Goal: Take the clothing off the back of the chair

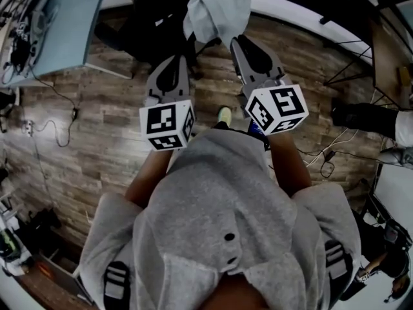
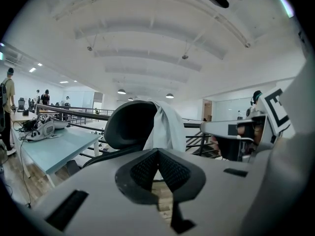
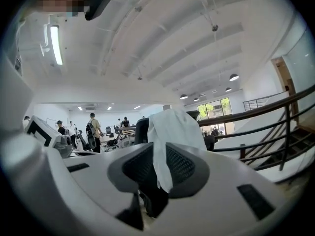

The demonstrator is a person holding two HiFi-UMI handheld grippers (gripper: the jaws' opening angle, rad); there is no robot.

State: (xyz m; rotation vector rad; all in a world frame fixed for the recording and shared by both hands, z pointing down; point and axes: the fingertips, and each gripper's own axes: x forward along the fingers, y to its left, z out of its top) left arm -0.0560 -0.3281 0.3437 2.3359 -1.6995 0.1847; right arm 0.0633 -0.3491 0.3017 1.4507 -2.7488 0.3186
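A pale grey garment point(image 1: 216, 8) hangs over the back of a black office chair point(image 1: 155, 24) just ahead of me. My left gripper point(image 1: 179, 59) points at the chair from the garment's left, apart from it, with its jaws shut and nothing between them. My right gripper point(image 1: 237, 41) has its tips at the garment's lower right edge. In the left gripper view the chair point(image 2: 127, 124) and garment point(image 2: 165, 128) stand beyond the shut tips point(image 2: 157, 151). In the right gripper view the jaws point(image 3: 160, 150) stand a little apart, and a hanging strip of the garment point(image 3: 173, 127) shows in the gap.
A light-blue desk point(image 1: 64, 24) with cables and gear stands left of the chair. A railing point(image 3: 256, 114) and stairs run behind and to the right. Cables point(image 1: 51, 124) trail over the wood floor. Another person's shoe point(image 1: 361, 116) is at the right. Several people point(image 3: 93, 129) stand far off.
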